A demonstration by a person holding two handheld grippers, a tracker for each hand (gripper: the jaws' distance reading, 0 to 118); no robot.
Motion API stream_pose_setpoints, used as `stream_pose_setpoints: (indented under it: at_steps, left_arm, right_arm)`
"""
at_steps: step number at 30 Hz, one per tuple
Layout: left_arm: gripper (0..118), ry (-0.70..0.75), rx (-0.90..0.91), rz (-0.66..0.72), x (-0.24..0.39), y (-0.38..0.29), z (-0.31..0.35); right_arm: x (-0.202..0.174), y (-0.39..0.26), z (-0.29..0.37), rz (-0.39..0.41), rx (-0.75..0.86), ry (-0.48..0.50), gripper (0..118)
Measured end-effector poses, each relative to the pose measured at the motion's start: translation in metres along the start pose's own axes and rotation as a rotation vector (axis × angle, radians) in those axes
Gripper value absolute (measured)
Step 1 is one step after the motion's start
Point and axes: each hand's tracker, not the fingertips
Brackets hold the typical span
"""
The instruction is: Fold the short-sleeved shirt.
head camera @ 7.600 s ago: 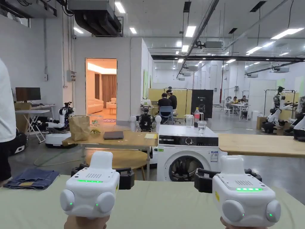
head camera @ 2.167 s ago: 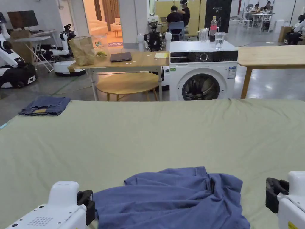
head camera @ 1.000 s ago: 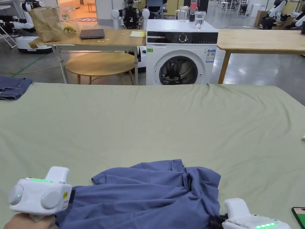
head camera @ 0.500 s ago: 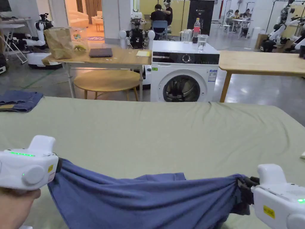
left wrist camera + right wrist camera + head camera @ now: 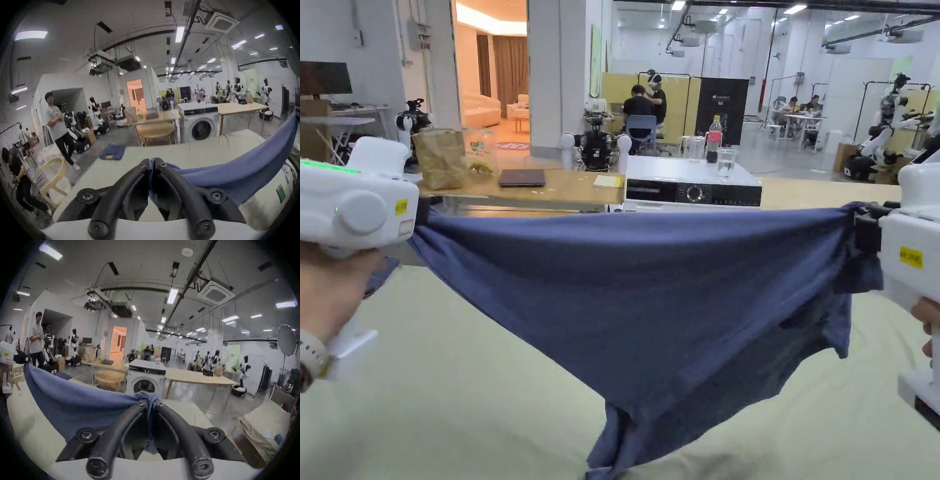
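A dark blue short-sleeved shirt (image 5: 650, 294) hangs stretched in the air between my two grippers, above the green-covered table (image 5: 444, 387). Its lowest part trails down to the cloth near the front edge. My left gripper (image 5: 419, 215) is shut on the shirt's left end; in the left gripper view (image 5: 152, 161) blue fabric (image 5: 243, 165) is pinched between the black jaws. My right gripper (image 5: 859, 228) is shut on a bunched right end, and a wad of shirt (image 5: 97, 402) sits between its jaws (image 5: 150, 402).
Beyond the table stand a white washing machine (image 5: 692, 184), wooden tables (image 5: 550, 187) and a brown paper bag (image 5: 442, 157). Folded jeans (image 5: 113, 151) lie at the table's far left corner. A person (image 5: 58, 129) stands to the left, near a pale chair (image 5: 53, 172).
Both grippers have lifted the shirt from near the table surface to chest height and pulled it taut between them. The head camera has tilted up.
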Motion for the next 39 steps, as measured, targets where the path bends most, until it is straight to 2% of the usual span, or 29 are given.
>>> stream_pose_setpoints:
  at_steps: [7, 12, 16, 18, 21, 24, 27, 31, 36, 39]
  left_arm:
    - [0, 0.018, 0.105, 0.071, -0.006, 0.072, -0.016]
    - [0, 0.03, 0.108, 0.08, -0.002, 0.076, -0.036]
    - [0, 0.043, 0.063, 0.09, 0.01, 0.037, -0.064]
    - [0, 0.062, 0.049, 0.089, 0.017, 0.014, -0.078]
    - [0, 0.054, 0.034, 0.103, 0.02, -0.01, -0.083]
    - [0, 0.024, 0.006, 0.121, 0.022, -0.028, -0.075]
    - [0, -0.005, 0.001, 0.131, 0.023, -0.049, -0.05]
    - [0, -0.111, -0.017, 0.217, 0.018, -0.105, 0.004]
    - [0, -0.159, -0.169, 0.152, 0.021, -0.206, 0.075]
    - [0, -0.149, -0.273, 0.08, 0.022, -0.288, 0.107]
  right_arm:
    - [0.006, 0.054, -0.021, -0.008, 0.099, -0.042, 3]
    - [0.007, 0.05, -0.047, -0.013, 0.089, -0.05, 3]
    - [-0.004, 0.014, -0.069, 0.003, 0.047, -0.056, 3]
    - [-0.01, -0.007, -0.076, 0.022, 0.04, -0.089, 3]
    - [-0.005, -0.024, -0.073, -0.004, 0.038, -0.07, 3]
    - [0.001, -0.038, -0.067, 0.007, 0.02, -0.07, 3]
    - [0.006, -0.056, -0.047, 0.019, -0.014, -0.06, 3]
    - [0.012, -0.105, 0.003, 0.034, -0.059, -0.077, 3]
    - [0.007, -0.201, 0.079, -0.003, -0.237, -0.043, 3]
    - [-0.004, -0.279, 0.117, 0.074, -0.384, -0.003, 3]
